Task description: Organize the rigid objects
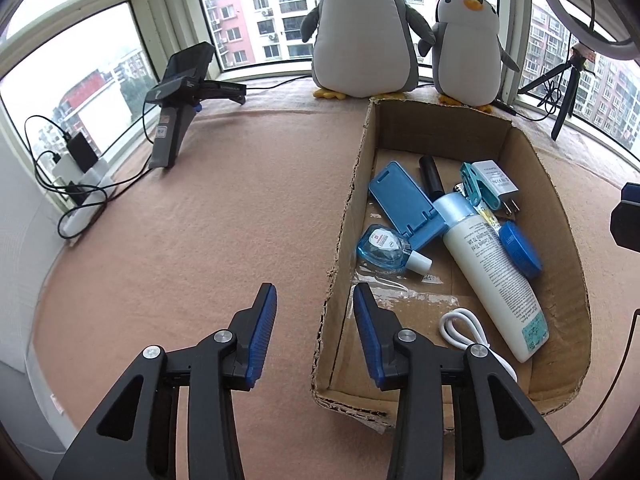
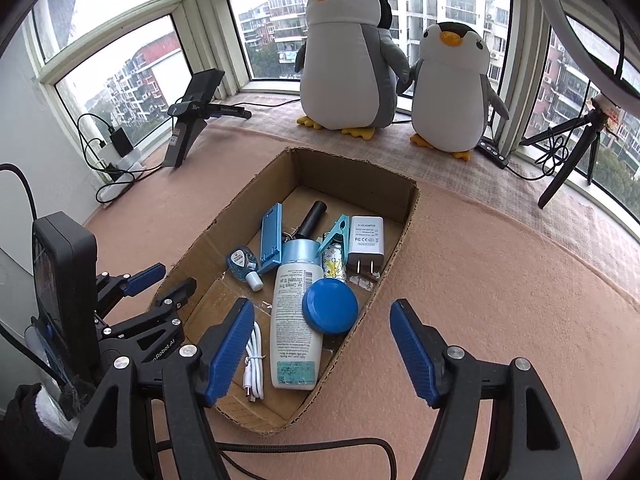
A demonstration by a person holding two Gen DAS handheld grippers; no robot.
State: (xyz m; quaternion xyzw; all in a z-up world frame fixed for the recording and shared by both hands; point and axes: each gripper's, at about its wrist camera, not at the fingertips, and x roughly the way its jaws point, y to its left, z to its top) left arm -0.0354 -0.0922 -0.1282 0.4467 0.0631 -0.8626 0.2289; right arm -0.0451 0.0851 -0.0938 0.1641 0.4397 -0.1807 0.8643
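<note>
A cardboard box [image 1: 560, 216] [image 2: 404, 224] stands on the pink surface. It holds a white lotion bottle [image 1: 492, 268] [image 2: 294, 320], a round blue tin [image 1: 520, 248] [image 2: 330, 306], a blue phone stand [image 1: 404, 204] [image 2: 270, 236], a small clear blue bottle [image 1: 384, 248] [image 2: 240, 261], a white charger [image 1: 496, 188] [image 2: 366, 240], a teal clip [image 1: 474, 186] [image 2: 334, 230], a black tube [image 1: 430, 172] [image 2: 312, 218] and a white cable [image 1: 468, 332] [image 2: 254, 364]. My left gripper [image 1: 314, 300] [image 2: 168, 280] is open and empty, straddling the box's left wall. My right gripper [image 2: 322, 320] is open and empty over the box's near end.
Two plush penguins [image 1: 360, 32] [image 2: 348, 52] stand on the sill behind the box. A black phone holder on a stand [image 1: 180, 88] [image 2: 196, 100] is at the back left, with chargers and cables [image 1: 76, 168] by the wall. A tripod [image 2: 576, 148] stands at the back right.
</note>
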